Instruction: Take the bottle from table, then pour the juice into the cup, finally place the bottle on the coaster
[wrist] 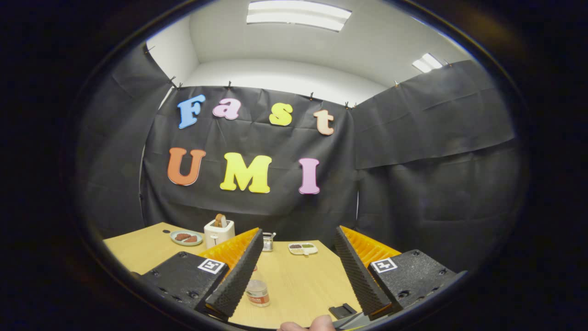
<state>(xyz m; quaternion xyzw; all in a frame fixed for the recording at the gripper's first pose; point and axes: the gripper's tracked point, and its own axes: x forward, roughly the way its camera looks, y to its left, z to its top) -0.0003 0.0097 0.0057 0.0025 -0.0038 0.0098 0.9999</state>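
The gripper [298, 271] is held above the wooden desk [303, 285] with its two fingers spread wide apart, and nothing is between them. The bottle [257, 290] stands upright on the desk, low and close, just beside the inner face of the left finger [239, 276] and partly hidden behind it (I see only its lower body with a label, the neck and cap are covered). So the bottle is not centred in the open gap; it lies toward the left side of it, with its long axis vertical, while the right finger [360, 271] is well apart from it. In my judgement the coming move depends on this: the gripper should go a little to its left and lower, so that the bottle comes to the middle between the fingers before they close. Beyond the fingers, near the far edge of the desk, there is a white toaster [219, 232] with bread in it, a plate [186, 237] with something brown, and a small divided dish [303, 248]. I cannot make out a cup or a coaster with certainty.
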